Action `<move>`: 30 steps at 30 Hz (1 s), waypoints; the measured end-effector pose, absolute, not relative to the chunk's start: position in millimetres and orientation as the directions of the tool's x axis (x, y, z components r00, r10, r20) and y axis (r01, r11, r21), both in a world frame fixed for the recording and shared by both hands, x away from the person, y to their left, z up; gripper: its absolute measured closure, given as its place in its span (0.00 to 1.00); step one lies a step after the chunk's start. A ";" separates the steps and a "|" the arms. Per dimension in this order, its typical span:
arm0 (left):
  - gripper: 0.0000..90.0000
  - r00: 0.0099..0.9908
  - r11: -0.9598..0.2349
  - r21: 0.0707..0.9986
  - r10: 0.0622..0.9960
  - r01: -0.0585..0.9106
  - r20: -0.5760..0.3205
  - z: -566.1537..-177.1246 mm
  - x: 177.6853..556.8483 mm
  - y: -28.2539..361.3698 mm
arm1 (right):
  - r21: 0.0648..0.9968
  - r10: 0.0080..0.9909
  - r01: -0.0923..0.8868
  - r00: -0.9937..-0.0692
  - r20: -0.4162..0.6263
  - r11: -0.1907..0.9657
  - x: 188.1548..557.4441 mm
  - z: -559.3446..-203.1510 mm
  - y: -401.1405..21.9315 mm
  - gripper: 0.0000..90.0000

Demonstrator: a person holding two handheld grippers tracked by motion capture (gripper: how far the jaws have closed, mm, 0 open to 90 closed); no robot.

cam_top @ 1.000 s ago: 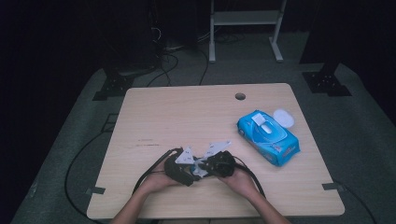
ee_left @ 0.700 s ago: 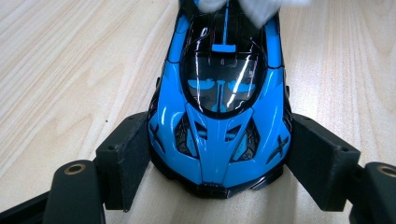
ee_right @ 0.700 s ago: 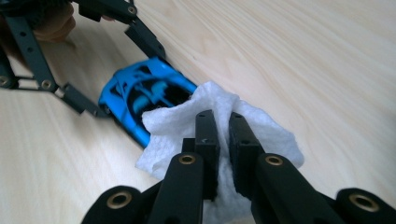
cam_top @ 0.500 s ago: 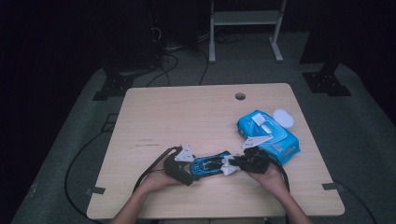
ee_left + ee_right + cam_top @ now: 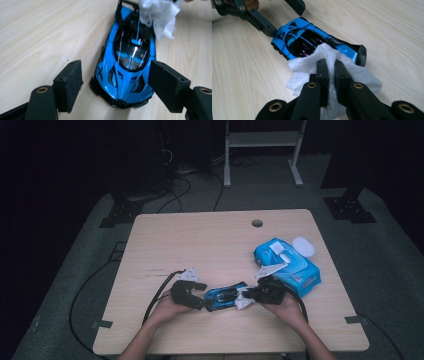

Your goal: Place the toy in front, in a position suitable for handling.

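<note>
At the near edge of the table [image 5: 150, 240], your right gripper [image 5: 331, 65] is clamped on the white wipe [image 5: 312, 65], mid-wipe against the blue toy car [image 5: 127, 62]. Your left gripper [image 5: 116, 83] brackets the car's nose, its jaws just closing yet seemingly off it; pinch the car firmly before you rub.

The light wooden table [image 5: 200, 245] serves as the landmark. A blue pack of wet wipes [image 5: 290, 265] lies on its right part, its white round lid [image 5: 303, 246] flipped open toward the far edge and a white tissue [image 5: 280, 256] standing up from the opening. A small round hole [image 5: 257, 223] sits in the tabletop near the far edge. Beyond the table, a white metal frame [image 5: 262, 140] stands on the grey carpet [image 5: 390, 270], with black cables [image 5: 190, 180] trailing on the floor to its left.
</note>
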State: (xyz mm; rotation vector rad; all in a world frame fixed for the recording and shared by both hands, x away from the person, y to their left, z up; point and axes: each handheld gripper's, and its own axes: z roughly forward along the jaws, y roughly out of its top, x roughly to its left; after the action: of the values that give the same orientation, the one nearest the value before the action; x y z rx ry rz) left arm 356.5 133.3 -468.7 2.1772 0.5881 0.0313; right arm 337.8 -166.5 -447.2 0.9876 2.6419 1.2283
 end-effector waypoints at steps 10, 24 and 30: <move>0.28 0.857 -0.483 0.733 0.440 0.478 -0.269 -472.2 360.9 131.0 | 0.753 0.585 0.444 -0.805 0.098 0.485 322.8 -452.9 -166.2 0.94; 0.32 0.869 -0.490 0.739 0.417 0.463 -0.267 -470.3 354.5 125.2 | 0.786 0.543 0.268 -0.834 -0.100 0.558 295.0 -458.6 -164.6 0.95; 0.31 0.870 -0.502 0.733 0.421 0.459 -0.256 -471.2 352.9 122.6 | 0.790 0.511 0.209 -0.846 -0.149 0.576 287.4 -460.5 -166.7 0.95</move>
State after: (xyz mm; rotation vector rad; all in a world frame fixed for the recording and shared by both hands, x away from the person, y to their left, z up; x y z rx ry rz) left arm 352.9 122.6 -471.2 2.1617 0.6333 -0.0546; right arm 287.4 -166.7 -460.5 0.5849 2.4492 1.1588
